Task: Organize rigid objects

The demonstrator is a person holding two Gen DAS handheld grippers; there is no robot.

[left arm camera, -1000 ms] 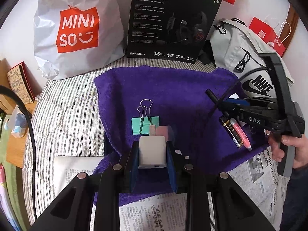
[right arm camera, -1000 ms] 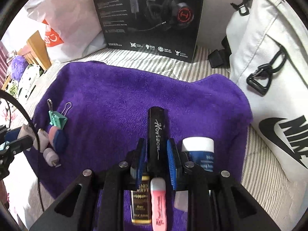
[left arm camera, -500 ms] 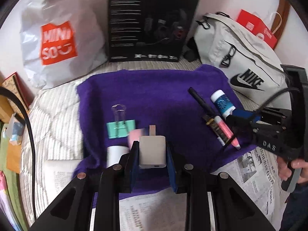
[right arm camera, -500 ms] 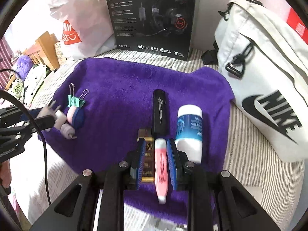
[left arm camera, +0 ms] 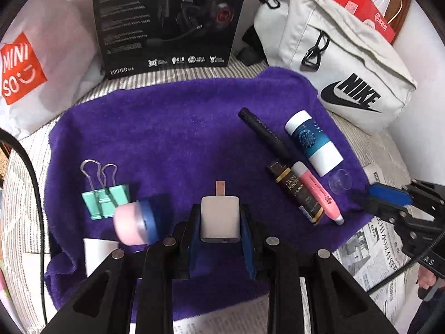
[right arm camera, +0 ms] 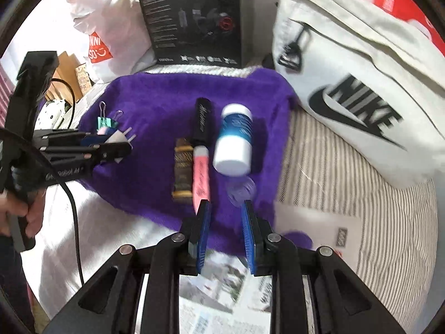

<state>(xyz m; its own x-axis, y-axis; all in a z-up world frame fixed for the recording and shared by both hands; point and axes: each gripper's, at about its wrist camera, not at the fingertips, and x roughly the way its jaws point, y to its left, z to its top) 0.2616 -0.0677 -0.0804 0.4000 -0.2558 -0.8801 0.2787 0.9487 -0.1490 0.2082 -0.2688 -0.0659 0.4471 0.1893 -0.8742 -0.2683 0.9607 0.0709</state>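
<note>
- Left gripper (left arm camera: 221,222): my jaws are clamped on the white charger plug (left arm camera: 220,218), its prongs pointing forward to 12 o'clock. It hangs above the near edge of the purple towel (left arm camera: 172,128); I cannot tell whether it touches the cloth.
- Right gripper (right arm camera: 225,233): my jaws stand apart with nothing between them, low over the towel's near edge, at about 3 o'clock in the left wrist view.
- Left group on the towel, at 9 o'clock from the plug: teal binder clip (left arm camera: 105,199), a pink-and-blue round item (left arm camera: 133,224) touching it, and a white block (left arm camera: 97,254) just beside, partly hidden by my left finger.
- Right group, at 2 o'clock from the plug: black pen (left arm camera: 264,135), gold-and-black tube (left arm camera: 296,192) and pink tube (left arm camera: 318,192) lying side by side, white-and-blue bottle (left arm camera: 313,142) just beside the pen, clear cap (left arm camera: 340,181) near the bottle's base.
- Step in hand, as I judge it: placing the plug; the right-hand row looks already arranged.
- Next move calls for: lowering the plug onto bare towel beside the clip group, flat, then easing the jaws apart without nudging the round item, which looks likely to roll.
- Surroundings: black headset box (left arm camera: 169,19), white Nike bag (left arm camera: 342,64), Miniso bag (left arm camera: 25,64), newspaper (left arm camera: 372,253).
</note>
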